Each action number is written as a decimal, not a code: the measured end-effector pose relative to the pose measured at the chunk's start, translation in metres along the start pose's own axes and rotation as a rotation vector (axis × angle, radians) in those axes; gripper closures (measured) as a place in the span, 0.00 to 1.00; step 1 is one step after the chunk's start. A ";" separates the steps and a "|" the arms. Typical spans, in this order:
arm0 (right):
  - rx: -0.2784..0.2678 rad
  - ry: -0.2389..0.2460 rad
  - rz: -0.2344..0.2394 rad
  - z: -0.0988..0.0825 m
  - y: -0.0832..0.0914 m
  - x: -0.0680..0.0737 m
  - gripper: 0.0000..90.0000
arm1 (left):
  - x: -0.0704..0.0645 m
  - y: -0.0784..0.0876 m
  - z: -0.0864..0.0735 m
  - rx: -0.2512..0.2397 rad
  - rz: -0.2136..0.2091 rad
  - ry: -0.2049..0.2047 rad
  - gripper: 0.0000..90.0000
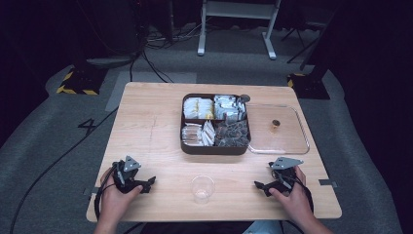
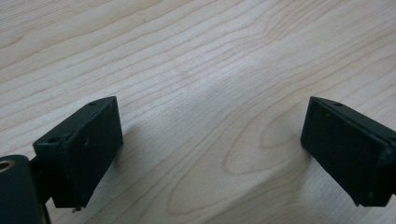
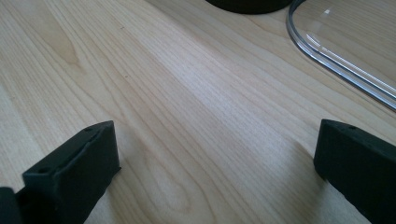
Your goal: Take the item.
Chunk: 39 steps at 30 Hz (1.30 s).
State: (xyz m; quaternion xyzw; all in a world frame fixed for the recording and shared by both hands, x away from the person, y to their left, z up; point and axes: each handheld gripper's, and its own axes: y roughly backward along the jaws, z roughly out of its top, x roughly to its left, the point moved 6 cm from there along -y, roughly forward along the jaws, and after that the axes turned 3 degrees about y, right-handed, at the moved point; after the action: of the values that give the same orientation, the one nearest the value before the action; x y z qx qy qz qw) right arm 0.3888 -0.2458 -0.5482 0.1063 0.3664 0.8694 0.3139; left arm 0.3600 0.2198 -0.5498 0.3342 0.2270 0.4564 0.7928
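Cup stands apart between parted grippers.

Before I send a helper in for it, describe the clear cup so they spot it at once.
On the wooden table, look at the near edge, midway between the two hand-held grippers and in front of the dark compartment tray. The clear plastic cup stands there upright and alone, see-through and apparently empty, unlike the flat clear lid right of the tray.

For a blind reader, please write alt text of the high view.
Two hands rest a left gripper and a right gripper, both open, on a wooden table beside a clear cup. Behind it stand a tray of packets and a clear lid.
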 end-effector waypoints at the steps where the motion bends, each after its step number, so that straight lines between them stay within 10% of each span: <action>1: 0.000 0.000 0.000 0.000 0.000 0.000 0.00 | 0.000 0.000 0.000 0.000 0.000 0.000 0.06; 8: -0.001 -0.004 0.006 0.002 -0.002 -0.004 0.01 | -0.005 -0.001 0.002 -0.007 0.076 0.084 0.08; 15: -0.003 0.007 0.013 0.001 -0.001 -0.005 0.01 | -0.010 0.008 0.013 -0.007 0.071 0.091 0.34; 39: -0.006 0.003 0.006 -0.001 0.002 -0.003 0.02 | -0.050 0.050 0.087 -0.109 0.073 0.102 0.29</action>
State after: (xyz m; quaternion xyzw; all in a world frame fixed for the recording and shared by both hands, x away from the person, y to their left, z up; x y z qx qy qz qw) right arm 0.3899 -0.2491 -0.5478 0.1051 0.3639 0.8716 0.3111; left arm 0.3647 0.1659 -0.4513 0.2750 0.2296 0.5133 0.7799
